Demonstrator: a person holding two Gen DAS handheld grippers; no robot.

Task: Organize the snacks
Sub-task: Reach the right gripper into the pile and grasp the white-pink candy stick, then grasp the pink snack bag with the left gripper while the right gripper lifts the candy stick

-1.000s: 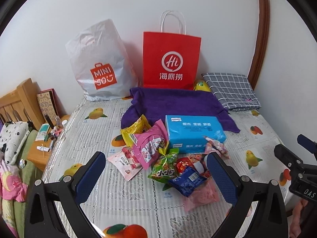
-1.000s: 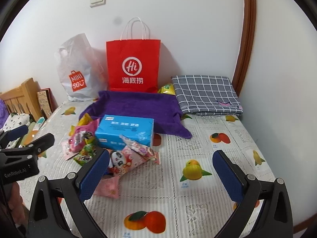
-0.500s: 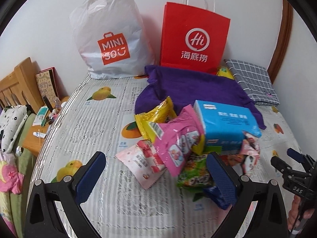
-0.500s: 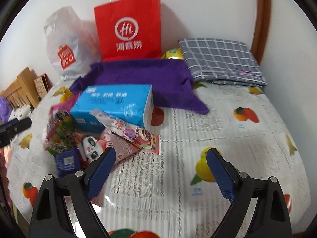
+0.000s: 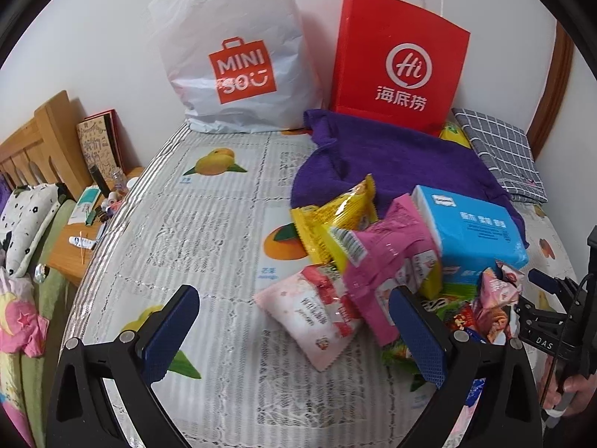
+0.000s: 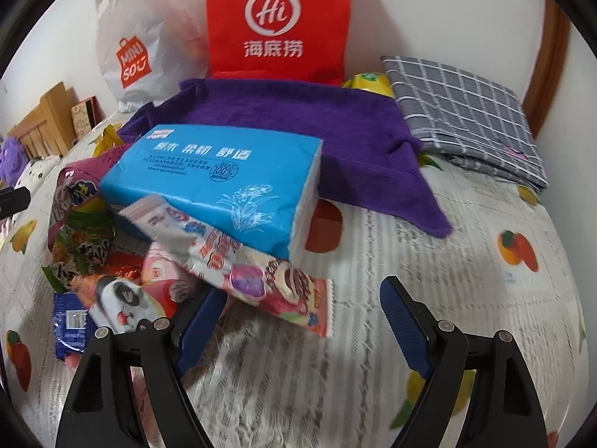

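A pile of snack packets lies on the fruit-print bed cover. In the left wrist view I see a pale pink packet (image 5: 315, 315), a magenta packet (image 5: 388, 261), a yellow packet (image 5: 335, 216) and a blue tissue pack (image 5: 474, 231). My left gripper (image 5: 294, 332) is open, low over the cover, with the pale pink packet between its fingers. In the right wrist view the blue tissue pack (image 6: 224, 179) rests on a long pink-and-white packet (image 6: 253, 265). My right gripper (image 6: 302, 321) is open and empty, close in front of that packet.
A red paper bag (image 5: 399, 59) and a white Miniso bag (image 5: 235, 52) stand against the back wall. A purple towel (image 5: 391, 156) and a folded grey checked cloth (image 6: 462, 112) lie behind the pile. A wooden bedside shelf (image 5: 93, 231) with small items is at the left.
Both grippers have moved forward and down toward the snack pile. The left now brackets the pale pink packet; the right is close to the long packet under the tissue pack.
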